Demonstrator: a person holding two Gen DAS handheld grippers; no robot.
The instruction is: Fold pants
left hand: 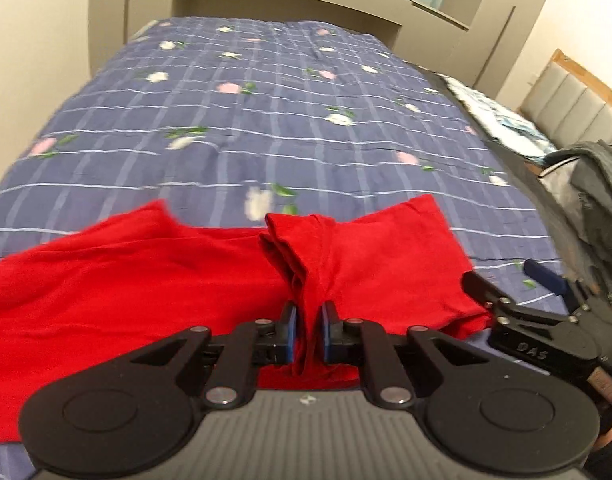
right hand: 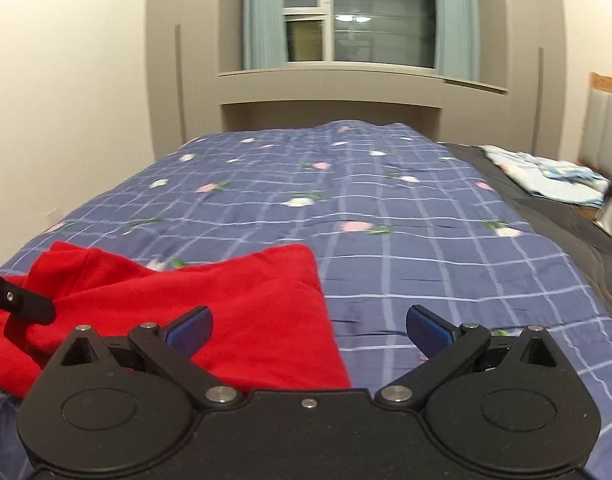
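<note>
Nearest your left gripper (left hand: 309, 330), a bunched fold of the red pants (left hand: 154, 272) is pinched between its blue pads, jaws clenched on the cloth. The rest of the pants lies spread on the blue checked bedspread (left hand: 266, 120). Your right gripper (right hand: 309, 326) hangs with jaws released, pants edge under its left finger, touching nothing. Only the left view shows grey clothing (left hand: 598, 200) heaped at the bed's right; only the right view shows the window (right hand: 346, 20).
</note>
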